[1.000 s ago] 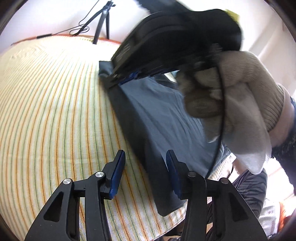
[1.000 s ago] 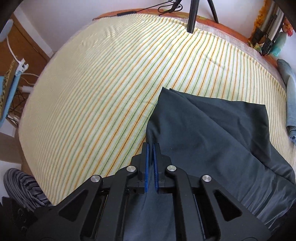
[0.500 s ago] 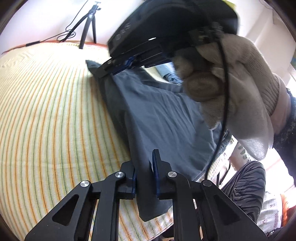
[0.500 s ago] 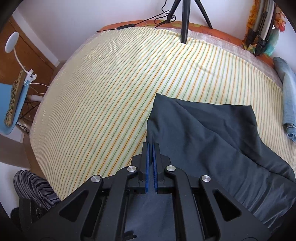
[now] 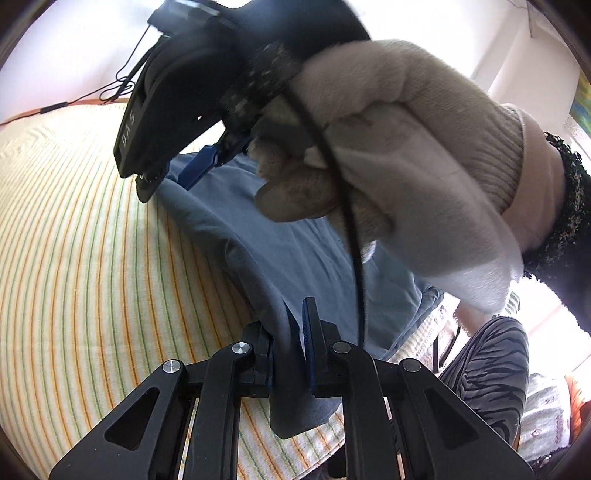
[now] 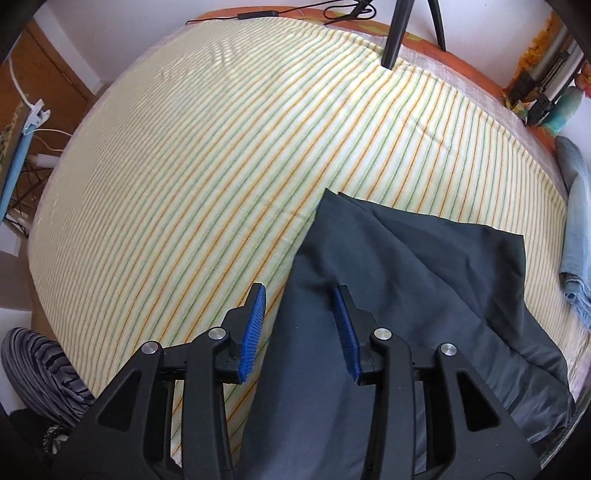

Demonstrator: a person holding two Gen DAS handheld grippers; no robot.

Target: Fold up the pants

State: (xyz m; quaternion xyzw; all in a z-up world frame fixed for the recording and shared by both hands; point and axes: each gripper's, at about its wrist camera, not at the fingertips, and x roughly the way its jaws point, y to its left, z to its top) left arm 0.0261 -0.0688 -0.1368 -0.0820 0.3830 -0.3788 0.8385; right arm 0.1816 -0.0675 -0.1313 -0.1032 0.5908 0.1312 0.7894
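Observation:
Dark grey pants (image 6: 406,280) lie on a striped bed sheet (image 6: 221,147); they look blue-grey in the left wrist view (image 5: 295,258). My left gripper (image 5: 295,328) is shut on the pants' near edge, cloth pinched between its blue pads. My right gripper (image 6: 301,306) is open, its fingers astride a fold of the pants. In the left wrist view the right gripper (image 5: 184,173) hangs over the far corner of the pants, held by a white-gloved hand (image 5: 406,158).
A tripod leg (image 6: 395,33) and a cable (image 6: 258,14) stand at the far edge of the bed. Folded light-blue jeans (image 6: 576,240) lie at the right edge. Wooden furniture (image 6: 44,92) is at the left. A striped-trousered leg (image 5: 491,369) is near the bed's front.
My left gripper closed on the pants' near edge and stays shut on it. My right gripper, shut on the cloth before, has opened and released the fold.

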